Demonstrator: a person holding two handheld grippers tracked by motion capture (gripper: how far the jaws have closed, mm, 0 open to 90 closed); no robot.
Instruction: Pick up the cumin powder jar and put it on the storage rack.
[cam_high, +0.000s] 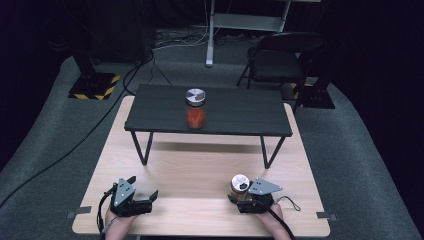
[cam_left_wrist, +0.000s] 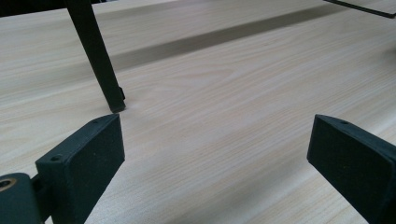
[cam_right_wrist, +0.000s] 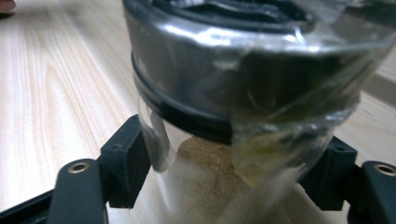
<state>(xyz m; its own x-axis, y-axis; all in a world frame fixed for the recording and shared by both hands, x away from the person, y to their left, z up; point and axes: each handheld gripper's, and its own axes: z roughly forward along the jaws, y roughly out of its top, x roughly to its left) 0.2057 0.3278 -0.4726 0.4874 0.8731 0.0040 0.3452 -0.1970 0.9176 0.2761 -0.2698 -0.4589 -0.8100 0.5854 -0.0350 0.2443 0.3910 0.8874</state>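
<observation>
Right hand-held gripper (cam_high: 243, 199) at the near right of the table (cam_high: 200, 165), jaws clamped on a glass jar (cam_high: 239, 187) of tan powder just below its metal lid (cam_right_wrist: 233, 60); jar upright, pinched from both sides in the right gripper view, clear tape over lid and glass. Left hand-held gripper (cam_high: 144, 189) at the near left, low over bare wood, jaws spread wide, nothing between them. Beyond both, a low black shelf (cam_high: 225, 112) on thin black legs across the middle of the table. On that shelf, a second jar (cam_high: 195, 109) with red contents and a metal lid, upright, well apart from both grippers.
</observation>
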